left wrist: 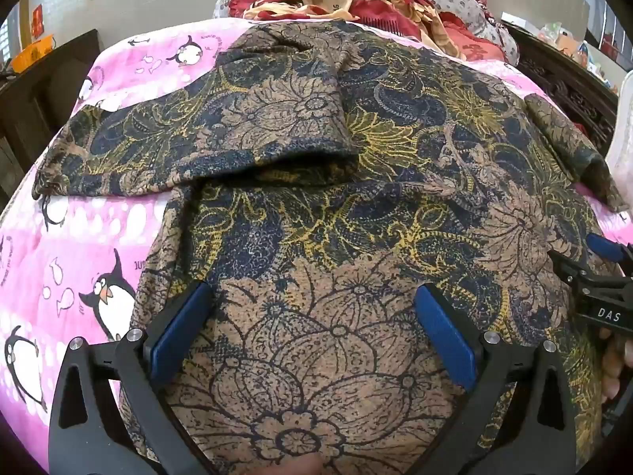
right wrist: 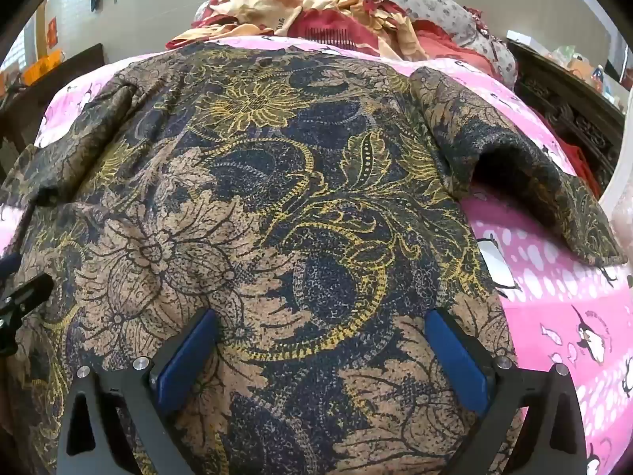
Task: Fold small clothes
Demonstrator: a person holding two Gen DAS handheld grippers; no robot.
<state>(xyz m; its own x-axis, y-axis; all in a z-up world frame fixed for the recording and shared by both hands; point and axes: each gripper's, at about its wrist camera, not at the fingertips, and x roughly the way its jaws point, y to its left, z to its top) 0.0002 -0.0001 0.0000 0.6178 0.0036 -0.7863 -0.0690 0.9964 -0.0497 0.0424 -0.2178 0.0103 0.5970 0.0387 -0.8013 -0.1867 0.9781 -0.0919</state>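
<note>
Here the patterned shirt [left wrist: 316, 198] lies flat beneath both grippers' wide-open, empty jaws

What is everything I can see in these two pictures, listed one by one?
patterned shirt: one, dark blue, tan and yellow floral print, spread flat on the bed, one sleeve out to each side.
bedsheet: one, pink with penguins, under the shirt.
heap of bedding: one pile, red, cream and grey flowered, at the far end of the bed.
dark wooden furniture: carved, beside the bed on the right.
left gripper: one, black with blue pads, jaws wide open over the shirt's near part.
right gripper: one, same colours, jaws wide open over the shirt.
hand: fingers seen at the right edge, behind the right gripper.
</note>
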